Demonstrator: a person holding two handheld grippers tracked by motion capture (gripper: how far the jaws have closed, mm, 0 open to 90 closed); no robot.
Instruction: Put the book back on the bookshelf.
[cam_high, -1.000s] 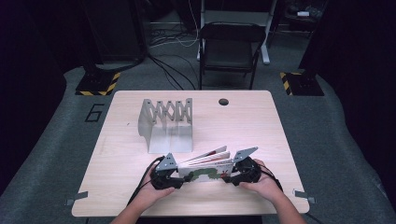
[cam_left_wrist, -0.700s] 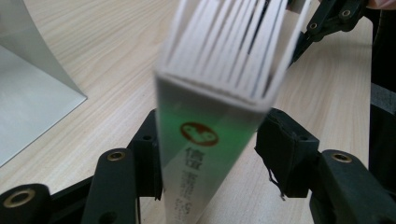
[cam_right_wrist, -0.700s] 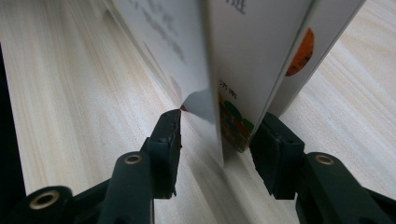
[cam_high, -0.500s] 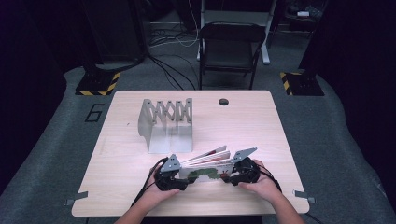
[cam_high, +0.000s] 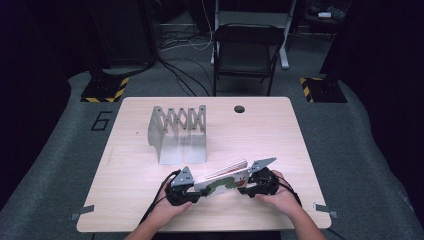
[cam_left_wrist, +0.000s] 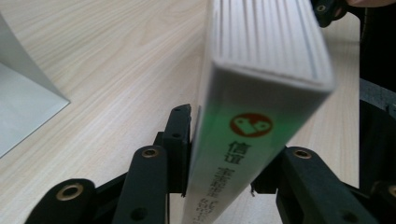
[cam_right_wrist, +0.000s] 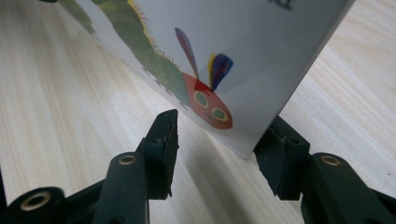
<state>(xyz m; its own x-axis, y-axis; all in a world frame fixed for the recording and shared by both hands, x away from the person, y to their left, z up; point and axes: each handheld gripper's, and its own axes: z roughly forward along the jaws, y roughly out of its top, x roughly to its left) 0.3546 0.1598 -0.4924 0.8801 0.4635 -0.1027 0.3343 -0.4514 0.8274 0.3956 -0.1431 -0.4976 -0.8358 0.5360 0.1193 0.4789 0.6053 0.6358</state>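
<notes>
Jaws of the left gripper (cam_left_wrist: 224, 154) pinch the spine end of a thick white board book with a green caterpillar cover (cam_high: 222, 181); the right gripper (cam_right_wrist: 219, 149) stands wide, 1 jaw behind the cover's corner, the other clear of it. On the pale wooden table (cam_high: 130, 165), the book sits tilted at lower centre of the high view. Raising it well likely needs the right gripper to close first. At centre-left, the grey metal accordion book rack (cam_high: 179, 134) holds nothing.

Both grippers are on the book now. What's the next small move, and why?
Probably close the right gripper first: its jaws straddle the book corner with a gap on one side, while the left gripper looks shut on the spine end. Then lifting toward the grey rack should be safer.
</notes>
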